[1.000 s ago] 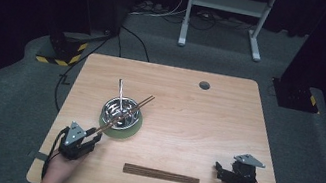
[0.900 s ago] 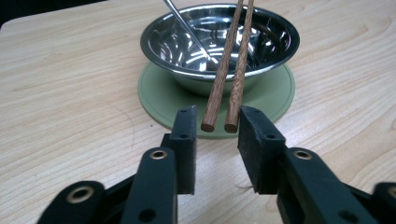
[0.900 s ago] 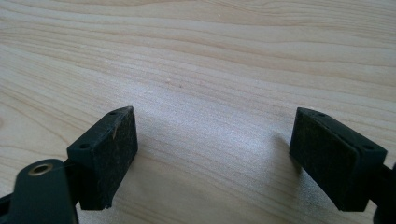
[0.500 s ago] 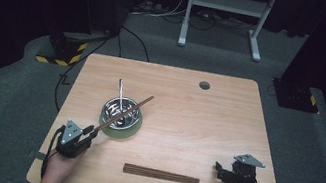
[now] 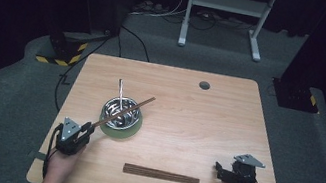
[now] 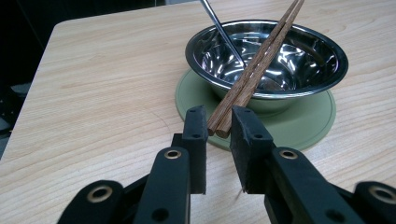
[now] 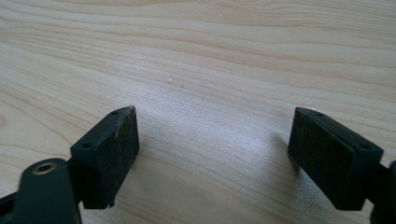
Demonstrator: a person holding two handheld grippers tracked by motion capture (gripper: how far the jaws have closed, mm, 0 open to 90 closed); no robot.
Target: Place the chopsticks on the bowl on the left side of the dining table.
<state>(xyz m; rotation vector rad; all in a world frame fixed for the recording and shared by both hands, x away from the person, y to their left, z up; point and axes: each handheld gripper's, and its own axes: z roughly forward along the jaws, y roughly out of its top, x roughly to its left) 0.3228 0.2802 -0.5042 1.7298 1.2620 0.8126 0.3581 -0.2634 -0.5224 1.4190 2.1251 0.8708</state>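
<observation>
High view: light wood table, dark room

High view shows the pale wood-grain table [image 5: 205,129] with a round grommet hole [image 5: 204,85] near its far edge, on grey carpet [image 5: 5,109]. Black surroundings, a white metal stand [image 5: 223,11] and cables behind.

Left gripper [image 6: 219,123]: jaws have just been closing, with the near ends of the brown wooden chopstick pair [image 6: 254,70] between the pads; full clamp unclear. That pair lies across the shiny steel bowl [image 5: 121,113] on the round green mat [image 5: 125,133], beside a thin metal rod [image 5: 121,91].

Right gripper [image 7: 212,154] rests wide apart, grasping nothing, on bare wood. Second dark chopstick pair [image 5: 161,174] lies flat near the front edge.
</observation>
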